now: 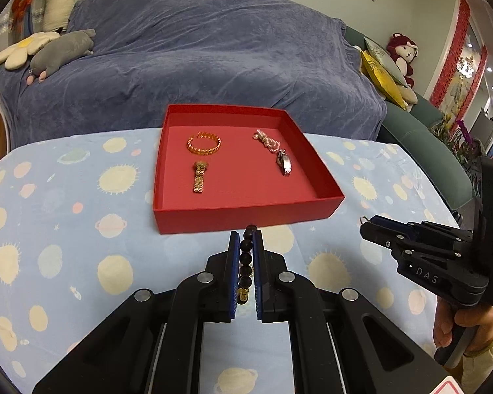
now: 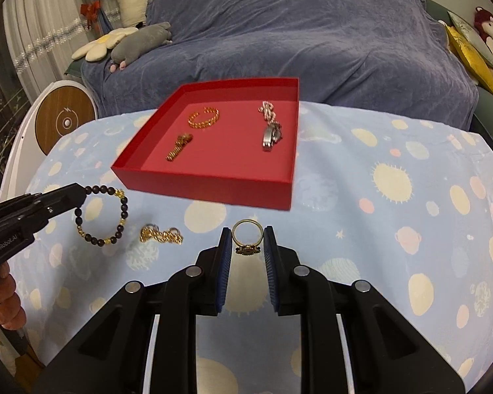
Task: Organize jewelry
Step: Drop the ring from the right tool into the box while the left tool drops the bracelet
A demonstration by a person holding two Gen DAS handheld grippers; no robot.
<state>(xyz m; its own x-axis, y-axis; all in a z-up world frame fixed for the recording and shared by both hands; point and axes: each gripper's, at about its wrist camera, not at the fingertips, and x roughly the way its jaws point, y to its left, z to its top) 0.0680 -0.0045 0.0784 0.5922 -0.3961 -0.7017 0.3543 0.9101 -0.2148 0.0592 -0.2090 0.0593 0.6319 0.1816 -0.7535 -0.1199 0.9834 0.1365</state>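
The left gripper (image 1: 246,239) had its jaws closed tight on a bead bracelet (image 2: 102,215). In the right wrist view the bracelet hung from the gripper at the left edge, above the tabletop (image 2: 394,229). The right gripper (image 2: 247,234) had its jaws squeezed on a gold ring (image 2: 247,236), low in the middle of that view. A gold chain (image 2: 161,234) lay on the tabletop, between the bracelet and the ring. The red box (image 1: 246,220) sat in the middle of the left wrist view. Inside it, a gold bangle (image 1: 203,143) and a gold strap (image 1: 199,177) lay on the left. A pink chain (image 1: 269,140) and a silver watch (image 1: 285,163) lay on the right.
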